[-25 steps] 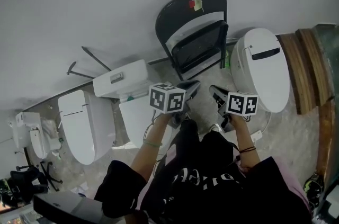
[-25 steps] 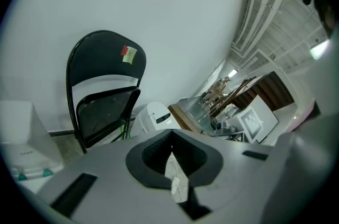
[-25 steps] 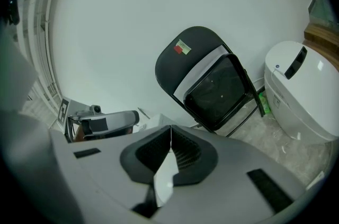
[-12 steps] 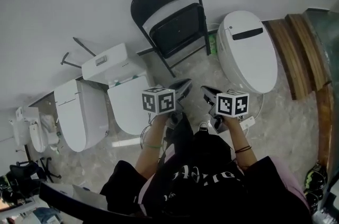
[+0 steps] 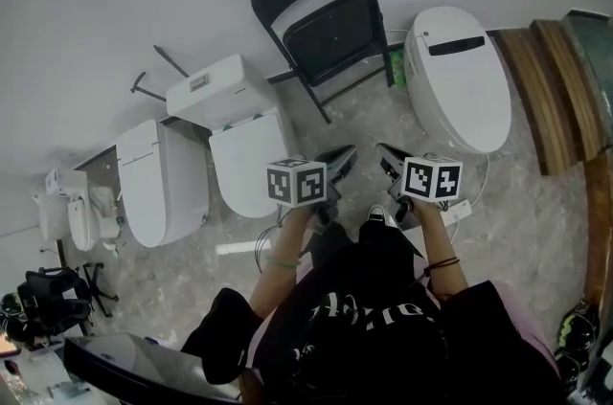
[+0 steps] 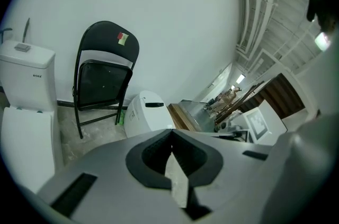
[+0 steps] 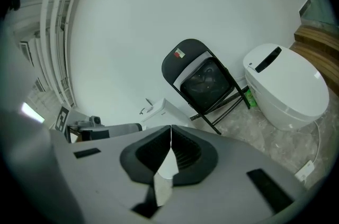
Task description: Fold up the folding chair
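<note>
A black folding chair (image 5: 326, 15) leans folded flat against the white wall, between two white toilets; a red and green sticker marks its backrest. The left gripper view shows the chair (image 6: 103, 77) at left, the right gripper view shows the chair (image 7: 204, 80) at centre. My left gripper (image 5: 343, 156) is shut and empty, well short of the chair. My right gripper (image 5: 383, 152) is likewise shut with nothing in it, beside the left one. Both point toward the chair over the stone floor.
A white toilet with a tank (image 5: 235, 145) stands left of the chair and a rounded white toilet (image 5: 458, 78) right of it. Another toilet (image 5: 153, 192) sits farther left. Wooden planks (image 5: 551, 97) run along the right. A green bottle (image 5: 397, 68) stands by the chair's foot.
Both grippers have drawn back from the chair, which now lies farther off and higher in the head view. The jaws stayed shut.
</note>
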`<state>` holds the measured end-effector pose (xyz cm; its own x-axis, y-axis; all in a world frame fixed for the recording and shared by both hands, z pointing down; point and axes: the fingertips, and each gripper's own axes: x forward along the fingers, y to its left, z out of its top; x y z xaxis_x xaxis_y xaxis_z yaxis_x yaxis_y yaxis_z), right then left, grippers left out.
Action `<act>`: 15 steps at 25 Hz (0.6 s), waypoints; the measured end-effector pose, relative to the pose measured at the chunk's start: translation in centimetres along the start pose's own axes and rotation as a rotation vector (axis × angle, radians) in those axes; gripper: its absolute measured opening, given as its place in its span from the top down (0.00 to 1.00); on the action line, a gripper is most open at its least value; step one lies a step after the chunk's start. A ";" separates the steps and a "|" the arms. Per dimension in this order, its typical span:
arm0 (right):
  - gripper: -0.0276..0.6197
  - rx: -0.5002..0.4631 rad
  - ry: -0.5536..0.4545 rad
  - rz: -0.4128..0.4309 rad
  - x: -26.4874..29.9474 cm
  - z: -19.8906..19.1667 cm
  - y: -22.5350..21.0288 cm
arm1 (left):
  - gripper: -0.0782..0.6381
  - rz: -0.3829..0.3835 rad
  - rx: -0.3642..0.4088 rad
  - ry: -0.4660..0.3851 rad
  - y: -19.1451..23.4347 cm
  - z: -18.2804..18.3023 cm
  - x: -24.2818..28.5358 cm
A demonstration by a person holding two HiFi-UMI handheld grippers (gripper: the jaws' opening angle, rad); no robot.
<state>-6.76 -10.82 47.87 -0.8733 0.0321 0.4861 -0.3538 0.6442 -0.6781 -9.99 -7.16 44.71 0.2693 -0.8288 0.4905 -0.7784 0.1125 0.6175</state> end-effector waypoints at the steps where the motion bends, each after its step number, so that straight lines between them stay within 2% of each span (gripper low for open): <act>1: 0.93 -0.004 -0.003 0.003 -0.1 -0.2 0.6 | 0.89 -0.001 -0.001 -0.006 -0.1 -0.1 -0.4; 9: 0.93 -0.043 -0.047 -0.019 0.3 -2.4 5.4 | 0.88 -0.029 0.036 -0.021 -0.1 -1.6 -5.6; 15: 0.93 -0.032 -0.065 -0.038 1.6 -7.2 10.3 | 0.89 -0.062 0.051 0.012 1.9 -5.0 -11.0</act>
<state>-9.40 1.38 45.60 -0.8794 -0.0418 0.4742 -0.3776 0.6678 -0.6414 -11.61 4.88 43.53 0.3245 -0.8268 0.4595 -0.7880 0.0325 0.6148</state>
